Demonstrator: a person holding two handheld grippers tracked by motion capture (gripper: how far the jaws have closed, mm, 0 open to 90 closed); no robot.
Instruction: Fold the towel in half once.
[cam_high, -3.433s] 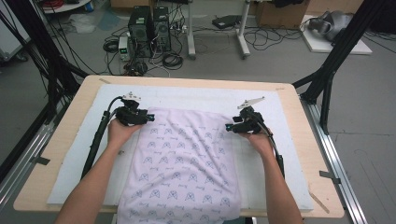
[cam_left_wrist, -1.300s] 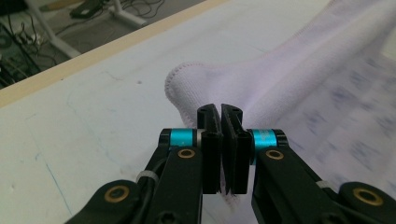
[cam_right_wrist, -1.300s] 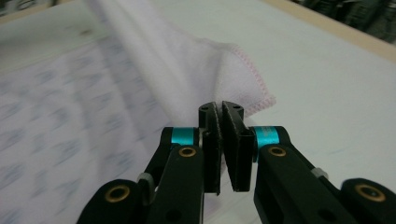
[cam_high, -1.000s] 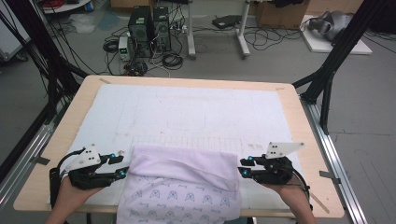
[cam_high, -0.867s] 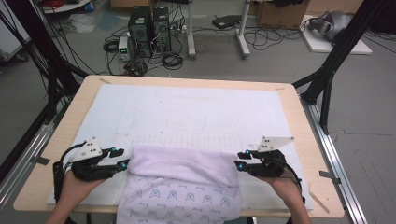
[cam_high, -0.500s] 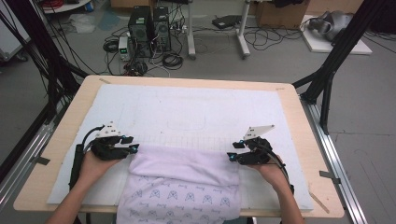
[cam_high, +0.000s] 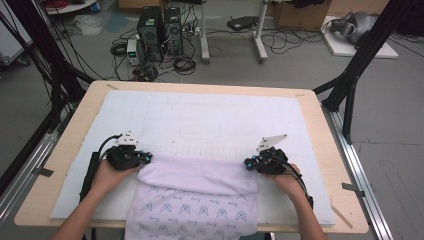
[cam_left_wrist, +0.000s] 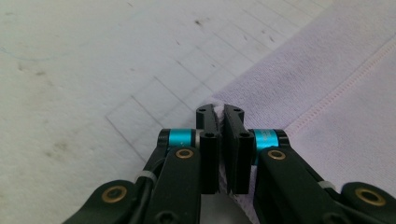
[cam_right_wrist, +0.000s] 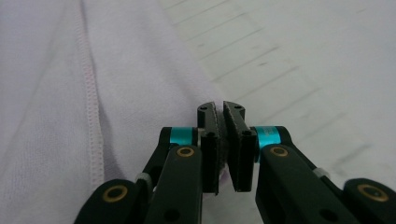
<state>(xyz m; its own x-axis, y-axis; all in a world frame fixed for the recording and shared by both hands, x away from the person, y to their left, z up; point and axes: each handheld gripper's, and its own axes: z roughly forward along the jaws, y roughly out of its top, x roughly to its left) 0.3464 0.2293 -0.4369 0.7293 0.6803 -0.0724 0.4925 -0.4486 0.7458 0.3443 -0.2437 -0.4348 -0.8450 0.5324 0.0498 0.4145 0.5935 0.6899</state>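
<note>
A pale lilac cloth (cam_high: 197, 192) with a small printed pattern lies at the table's near edge, its far part folded back so the plain underside faces up. My left gripper (cam_high: 146, 158) is shut on the fold's left corner; in the left gripper view the cloth (cam_left_wrist: 336, 79) is pinched between the jaws of that gripper (cam_left_wrist: 221, 112). At the fold's right corner my right gripper (cam_high: 248, 163) is shut on the fabric. The right gripper view has the cloth (cam_right_wrist: 70, 84) with a stitched hem to the left of that gripper (cam_right_wrist: 220, 108).
A white mat (cam_high: 210, 117) with faint drawn grid lines covers most of the wooden table (cam_high: 320, 120). Black frame posts (cam_high: 357, 70) stand at the table's sides. Computer cases and cables (cam_high: 160, 30) sit on the floor beyond the far edge.
Both grippers pulled the cloth's far edge back toward the near side, folding it over, and have since carried the folded edge a little forward and up the table.
</note>
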